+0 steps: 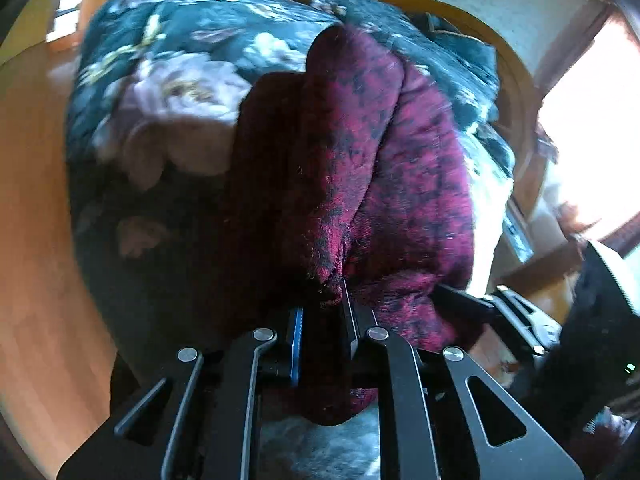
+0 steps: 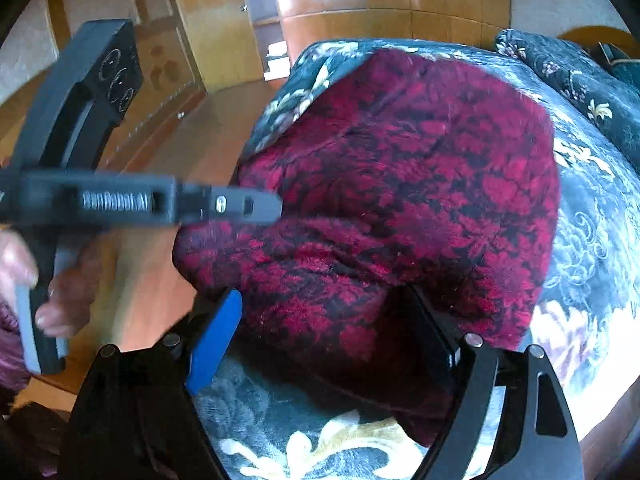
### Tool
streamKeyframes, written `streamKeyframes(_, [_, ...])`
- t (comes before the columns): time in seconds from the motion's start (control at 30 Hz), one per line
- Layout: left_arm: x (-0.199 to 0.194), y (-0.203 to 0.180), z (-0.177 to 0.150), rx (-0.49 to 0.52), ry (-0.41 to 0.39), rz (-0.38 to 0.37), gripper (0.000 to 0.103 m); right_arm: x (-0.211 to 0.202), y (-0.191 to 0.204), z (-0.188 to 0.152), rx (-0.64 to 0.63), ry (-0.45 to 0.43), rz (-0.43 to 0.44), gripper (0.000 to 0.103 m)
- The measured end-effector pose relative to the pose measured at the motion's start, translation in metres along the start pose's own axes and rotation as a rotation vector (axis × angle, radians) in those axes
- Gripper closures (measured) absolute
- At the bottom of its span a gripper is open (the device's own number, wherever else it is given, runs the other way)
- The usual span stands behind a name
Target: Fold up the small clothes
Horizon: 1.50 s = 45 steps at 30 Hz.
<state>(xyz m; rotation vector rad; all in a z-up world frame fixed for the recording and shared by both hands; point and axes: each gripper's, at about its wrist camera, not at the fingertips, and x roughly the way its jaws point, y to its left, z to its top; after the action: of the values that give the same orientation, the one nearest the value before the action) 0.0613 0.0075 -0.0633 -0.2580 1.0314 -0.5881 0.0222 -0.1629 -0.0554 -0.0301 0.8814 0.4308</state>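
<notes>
Crimson-and-black patterned garment [image 2: 400, 184] lies crumpled on floral blanket [image 2: 592, 240], long axis slanting from blanket's lower left to upper right. Left gripper [image 1: 324, 300] clamped on bunched hem. Right gripper [image 2: 320, 320] wide apart, straddling garment's near edge, gripping nothing.

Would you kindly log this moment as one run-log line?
left gripper: jaws shut on red garment | right gripper: jaws open over garment edge | surface: floral blanket

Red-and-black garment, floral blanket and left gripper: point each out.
red-and-black garment [image 2: 400, 168]: right wrist view, middle of its upper layer.
floral blanket [image 1: 168, 80]: left wrist view, pale flower print.
left gripper [image 1: 324, 312]: left wrist view, between fingertips pinching the garment.
</notes>
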Motion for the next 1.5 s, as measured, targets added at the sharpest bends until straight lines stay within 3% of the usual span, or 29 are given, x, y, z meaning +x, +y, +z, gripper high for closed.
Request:
streamKeyframes(0.07, [-0.004, -0.001, -0.002, -0.009, -0.024, 0.018, 0.090, 0.009, 0.009, -0.004, -0.050, -0.001, -0.017, 0.020])
streamKeyframes(0.17, [-0.018, -0.017, 0.008, 0.046, -0.072, 0.087, 0.080, 0.013, 0.012, -0.007, -0.093, -0.007, -0.030, 0.019])
streamKeyframes(0.3, [-0.030, -0.031, 0.030, 0.093, -0.147, 0.160, 0.039, 0.009, 0.004, -0.012, -0.066, -0.021, -0.008, 0.019])
streamKeyframes(0.43, [-0.026, -0.038, 0.054, 0.134, -0.162, 0.201, 0.033, 0.002, 0.000, -0.013, -0.074, -0.028, 0.007, 0.018])
streamKeyframes(0.6, [-0.006, -0.045, 0.069, 0.209, -0.136, 0.263, 0.033, -0.018, 0.000, -0.013, -0.079, -0.037, 0.059, 0.011])
streamKeyframes(0.77, [0.009, -0.045, 0.071, 0.236, -0.123, 0.283, 0.030, -0.057, -0.050, 0.004, 0.108, -0.098, 0.247, 0.002])
streamKeyframes(0.9, [0.015, -0.040, 0.071, 0.251, -0.125, 0.294, 0.025, -0.062, -0.122, 0.006, 0.343, -0.166, 0.270, 0.002])
streamKeyframes(1.0, [0.018, -0.038, 0.071, 0.253, -0.130, 0.293, 0.020, -0.036, -0.169, -0.002, 0.499, -0.128, 0.310, 0.002])
streamKeyframes(1.13, [0.023, -0.030, 0.068, 0.255, -0.125, 0.301, 0.014, 0.010, -0.195, -0.007, 0.585, -0.026, 0.388, 0.002])
streamKeyframes(1.3, [0.033, 0.012, 0.064, 0.121, -0.103, 0.202, 0.011, 0.050, -0.201, -0.005, 0.652, 0.002, 0.615, 0.002])
streamKeyframes(1.43, [0.038, 0.044, 0.060, -0.020, -0.106, 0.051, 0.011, 0.063, -0.184, 0.009, 0.611, 0.006, 0.623, 0.003])
streamKeyframes(1.47, [0.040, 0.054, 0.059, -0.078, -0.106, -0.019, 0.011, 0.060, -0.181, 0.015, 0.602, 0.006, 0.611, 0.006])
streamKeyframes(1.5, [0.041, 0.060, 0.059, -0.113, -0.111, -0.068, 0.011, 0.055, -0.178, 0.020, 0.582, -0.003, 0.596, 0.015])
